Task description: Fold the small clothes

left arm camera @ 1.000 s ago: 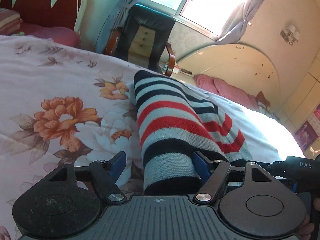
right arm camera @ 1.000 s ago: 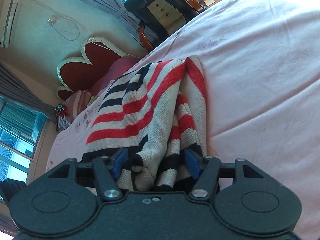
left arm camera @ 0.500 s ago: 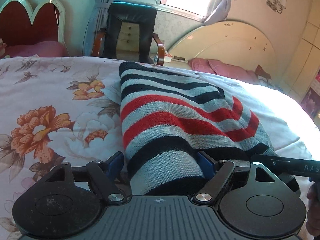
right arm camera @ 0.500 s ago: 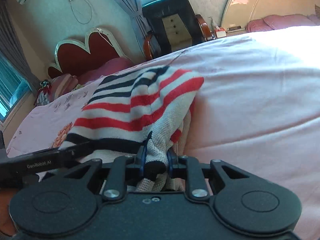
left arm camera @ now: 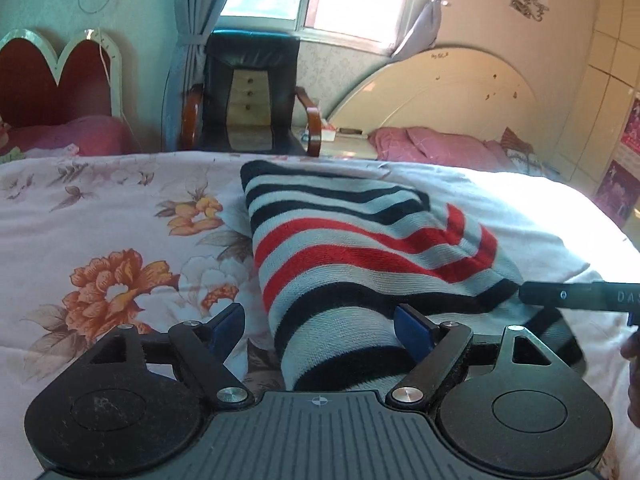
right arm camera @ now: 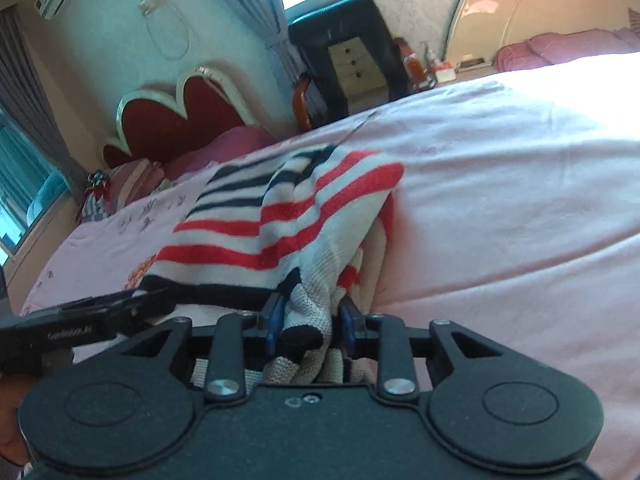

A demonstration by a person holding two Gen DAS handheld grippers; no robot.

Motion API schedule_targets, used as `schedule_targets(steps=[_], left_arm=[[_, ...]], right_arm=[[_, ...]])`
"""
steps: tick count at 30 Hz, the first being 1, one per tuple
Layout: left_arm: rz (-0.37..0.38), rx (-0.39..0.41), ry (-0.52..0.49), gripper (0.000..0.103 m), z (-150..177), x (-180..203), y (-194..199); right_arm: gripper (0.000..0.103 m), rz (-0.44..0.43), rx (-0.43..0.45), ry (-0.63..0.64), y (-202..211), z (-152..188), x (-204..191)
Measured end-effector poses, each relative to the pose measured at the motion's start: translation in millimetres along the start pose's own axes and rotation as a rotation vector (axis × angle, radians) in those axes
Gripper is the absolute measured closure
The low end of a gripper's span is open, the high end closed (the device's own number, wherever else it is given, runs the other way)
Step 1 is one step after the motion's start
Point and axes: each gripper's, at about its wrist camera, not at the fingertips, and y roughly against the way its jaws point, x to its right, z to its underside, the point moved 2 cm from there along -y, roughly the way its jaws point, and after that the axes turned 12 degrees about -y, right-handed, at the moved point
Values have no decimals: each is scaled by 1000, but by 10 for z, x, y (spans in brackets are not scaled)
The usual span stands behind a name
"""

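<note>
A knitted sweater [left arm camera: 360, 248] with red, black and grey stripes lies folded on the bed. Its near end runs between the jaws of my left gripper [left arm camera: 320, 328]. These stand wide and are closing; the right pad [left arm camera: 412, 332] touches the knit, while the left pad stands apart from it. My right gripper [right arm camera: 310, 320] is shut on a bunched fold of the sweater [right arm camera: 280, 216] at its hem, and its jaws are opening a little. Each gripper shows in the other's view: the right gripper [left arm camera: 580, 296] at the sweater's right corner, the left gripper [right arm camera: 80, 320] at its left edge.
The bed has a pink floral sheet [left arm camera: 112, 280]. Behind it stand a black armchair [left arm camera: 248, 92], a red heart-shaped headboard [left arm camera: 52, 80] and a second bed with pink pillows [left arm camera: 440, 144]. A hand [left arm camera: 632, 368] shows at the right edge.
Both views have rolled to near level and pulled back a little. The right jaws closed from wide onto the hem fold and now stand slightly looser. The sweater's near edge has risen.
</note>
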Motion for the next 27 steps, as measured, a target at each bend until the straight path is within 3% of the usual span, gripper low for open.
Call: schedule_targets(steps=[1, 2, 5, 7, 8, 10, 12, 15, 17, 21, 23, 27], left_arm=[[18, 24, 9, 38, 5, 20, 118], [43, 40, 15, 43, 11, 52, 209], [102, 75, -20, 45, 53, 239, 376], [77, -25, -77, 45, 188, 370, 227], [59, -52, -101, 45, 271, 406, 169], [45, -56, -161, 45, 364, 461, 163], [61, -31, -147, 45, 237, 414, 270], [46, 55, -129, 45, -79, 273, 286], [28, 76, -139, 44, -297, 199, 127], [99, 3, -56, 44, -475, 28, -456], [106, -75, -83, 44, -386, 40, -702], [90, -32, -114, 44, -438, 76, -571]], right_arm=[[74, -2, 15, 24, 101, -8, -21], [77, -5, 25, 45, 189, -4, -53], [81, -48, 16, 121, 310, 99, -194], [85, -37, -33, 193, 218, 238, -295], [86, 9, -74, 229, 96, 317, -316], [97, 59, -157, 253, -102, 435, -267], [96, 47, -138, 261, -55, 381, -326], [89, -14, -30, 226, 44, 107, -401], [85, 18, 6, 212, -72, -111, -427], [84, 57, 7, 169, -532, -382, -338], [86, 128, -74, 168, -873, -350, -190], [85, 100, -47, 148, -769, -404, -156]])
